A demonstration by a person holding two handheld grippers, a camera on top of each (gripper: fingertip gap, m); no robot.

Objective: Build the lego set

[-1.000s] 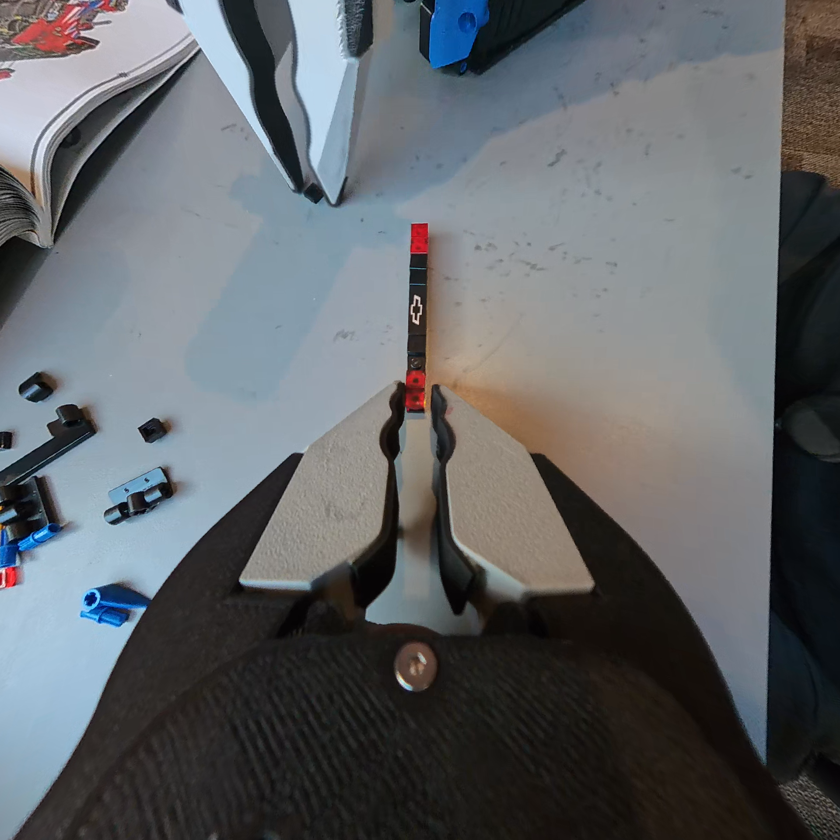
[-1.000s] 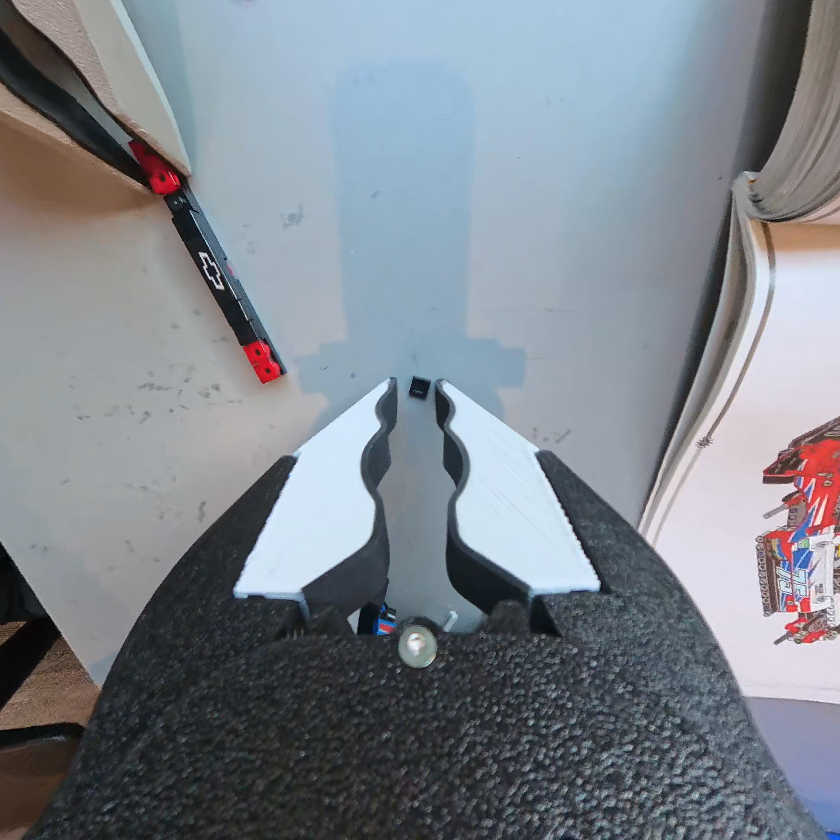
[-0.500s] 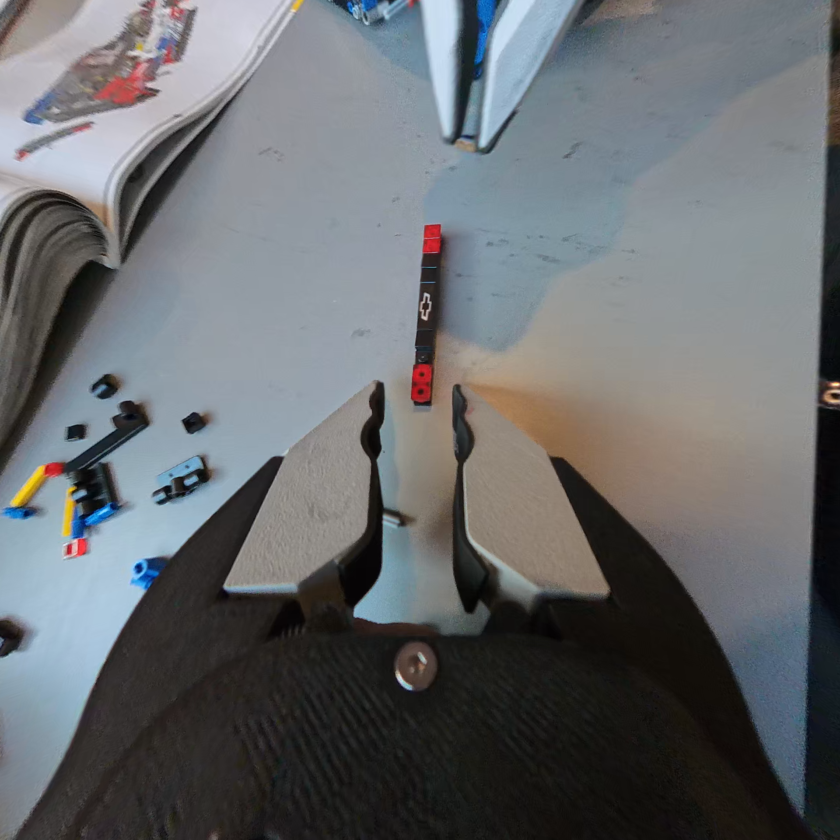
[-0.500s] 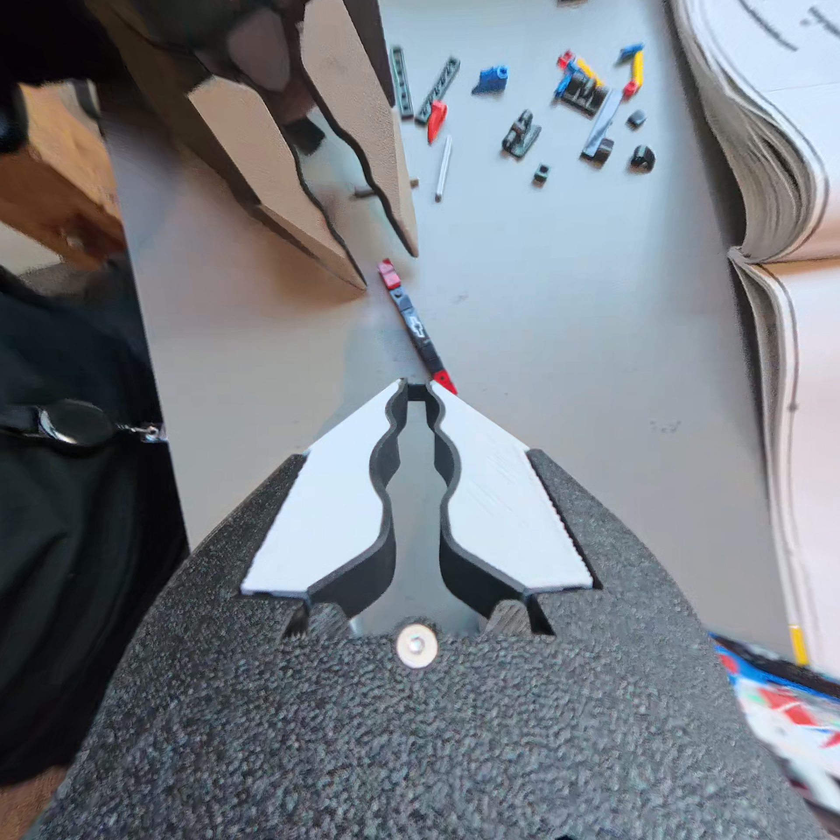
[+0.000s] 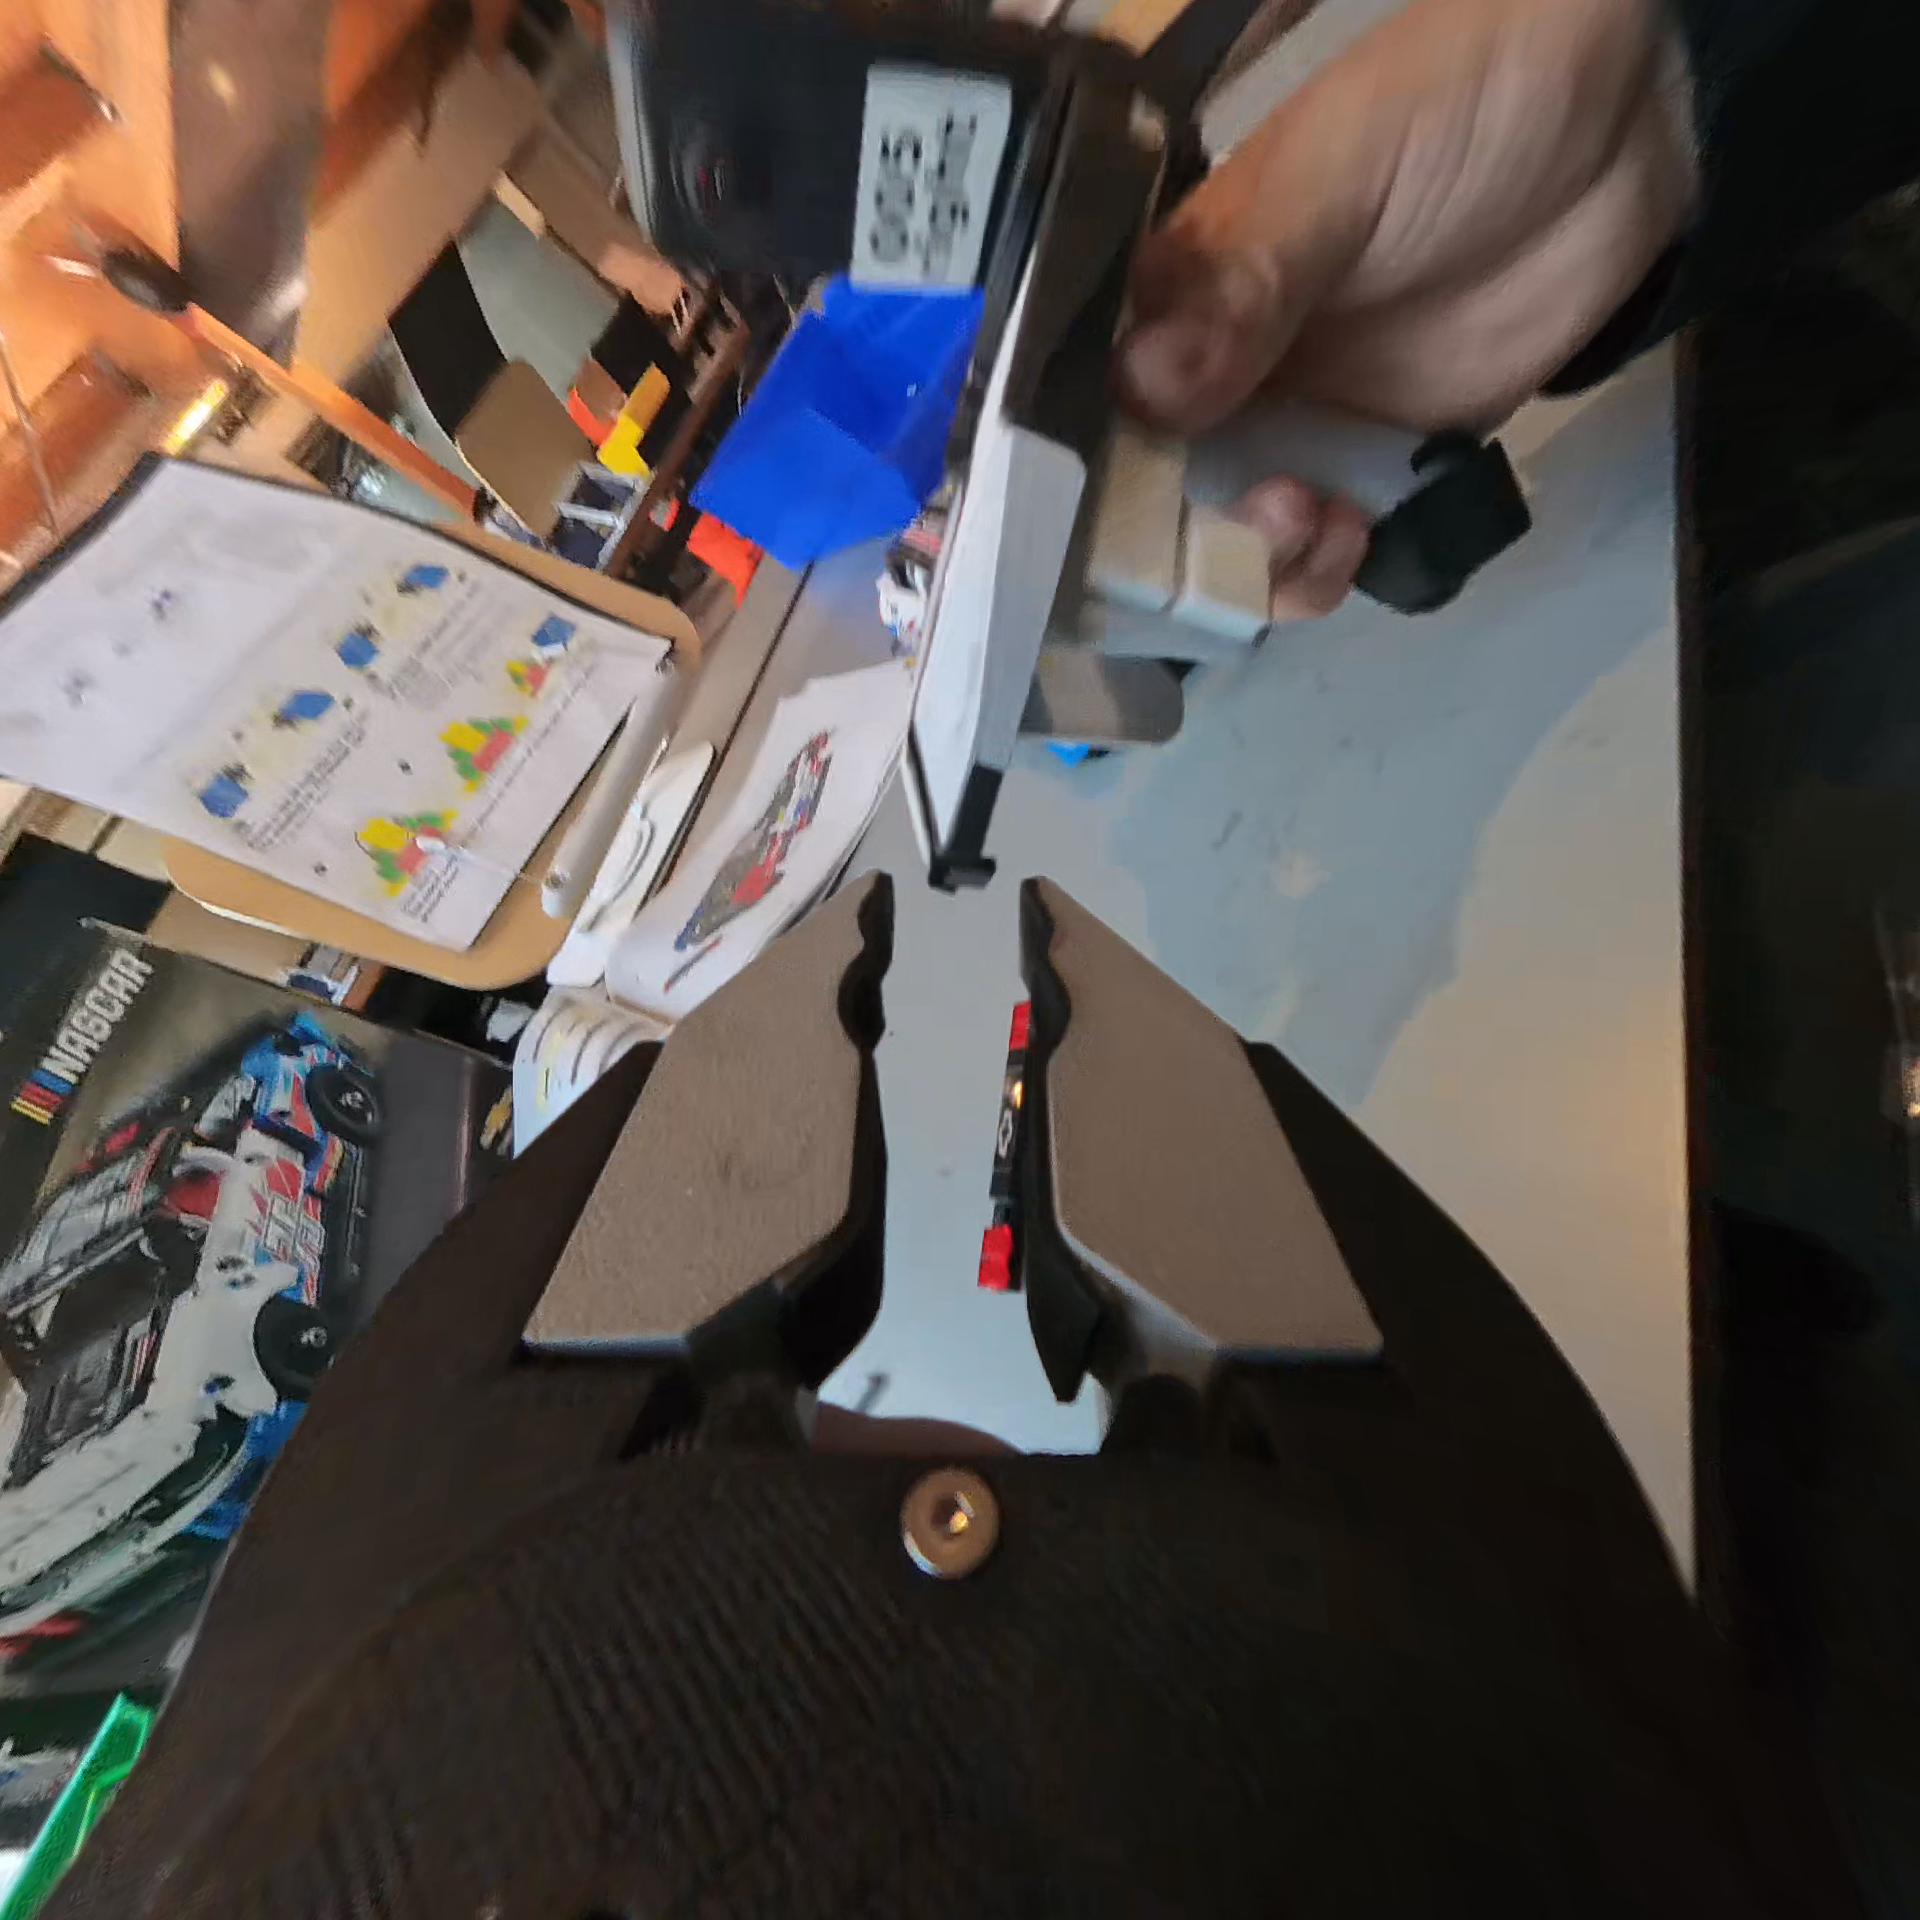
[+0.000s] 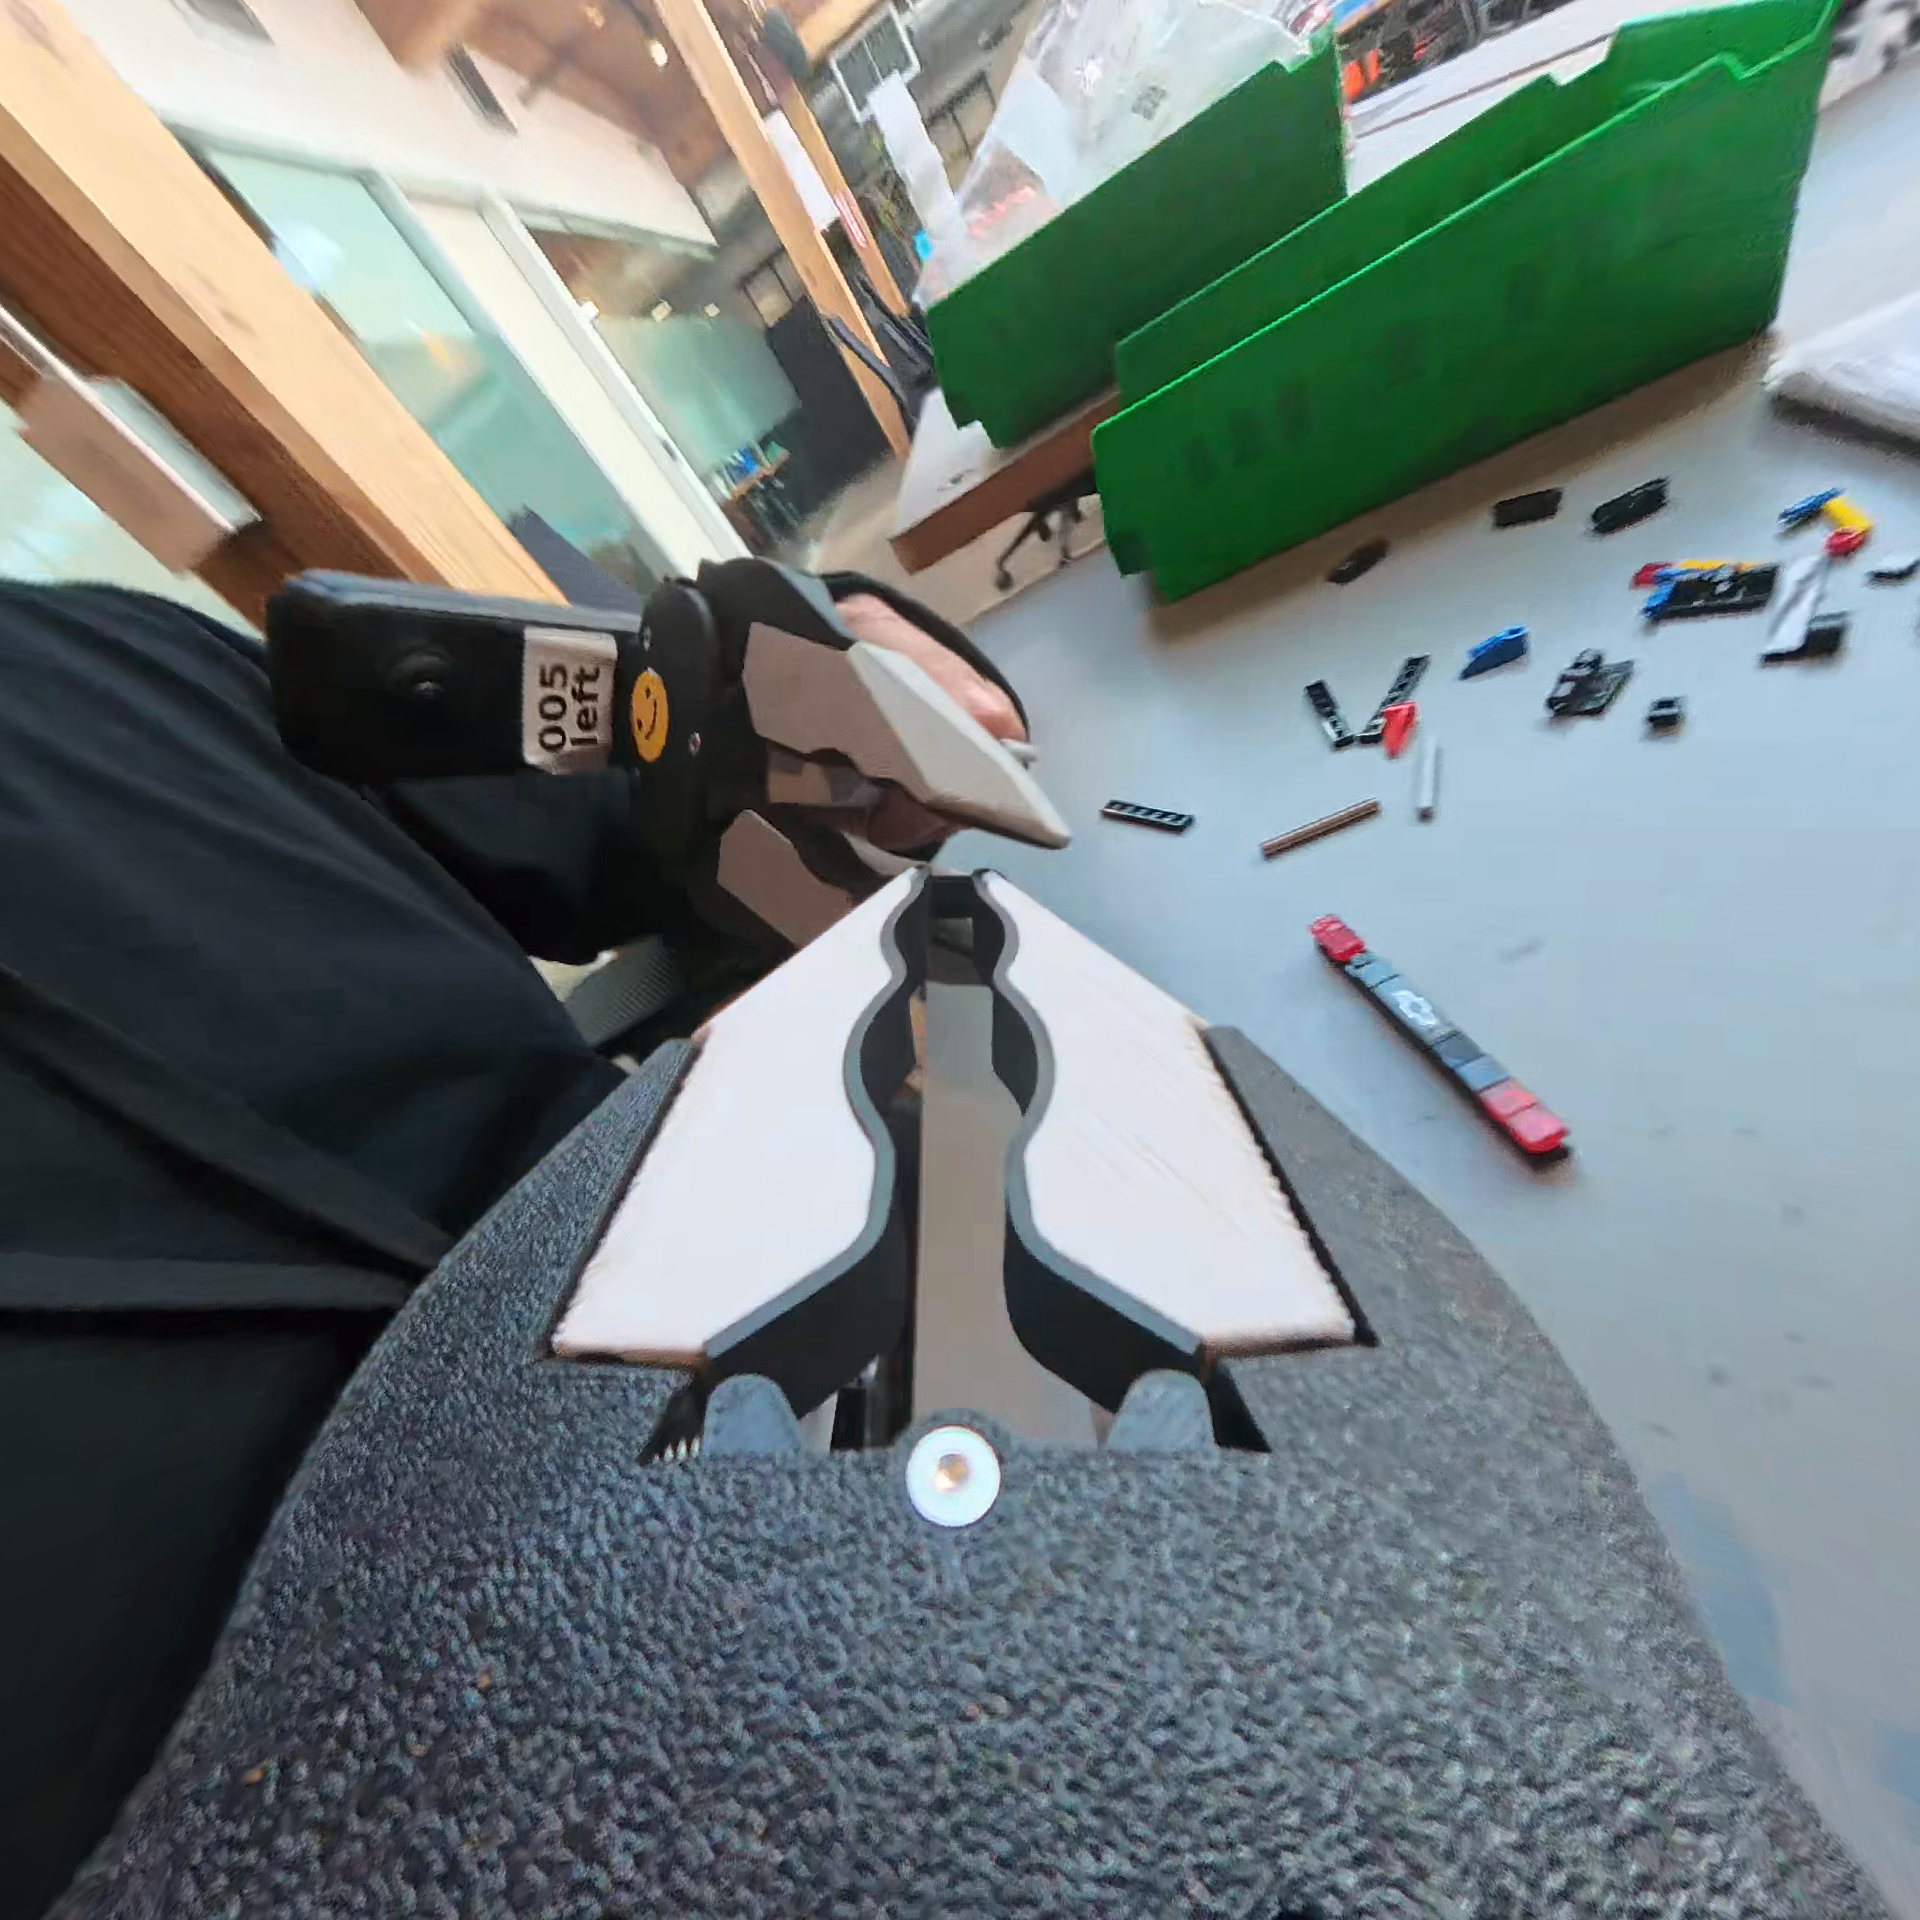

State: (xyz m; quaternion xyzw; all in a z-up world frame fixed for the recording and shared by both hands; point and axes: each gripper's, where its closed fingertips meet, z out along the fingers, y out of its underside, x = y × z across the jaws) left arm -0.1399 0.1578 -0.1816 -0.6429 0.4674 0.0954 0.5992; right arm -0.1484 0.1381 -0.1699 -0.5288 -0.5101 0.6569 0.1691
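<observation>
Both tools lifted, the brick strip lies flat on the worktop

The left tool [image 5: 956,914] has its jaws apart and empty; the right tool [image 6: 951,883] has its tips nearly together with a small dark piece between them, though I cannot tell if it truly clamps it. One black strip with red ends [image 6: 1439,1032] rests on the grey worktop [image 6: 1714,1039], free of both tools. In the left wrist view the strip [image 5: 1006,1143] lies below and slightly to the right of the jaw gap, its long axis running along the fingers, so the left tool looks the nearer one and, I judge, must come down onto it. I count one strip, two green bins [image 6: 1455,343], one open instruction book [image 5: 769,831], and many loose small parts [image 6: 1579,675] scattered well apart from the strip.
</observation>
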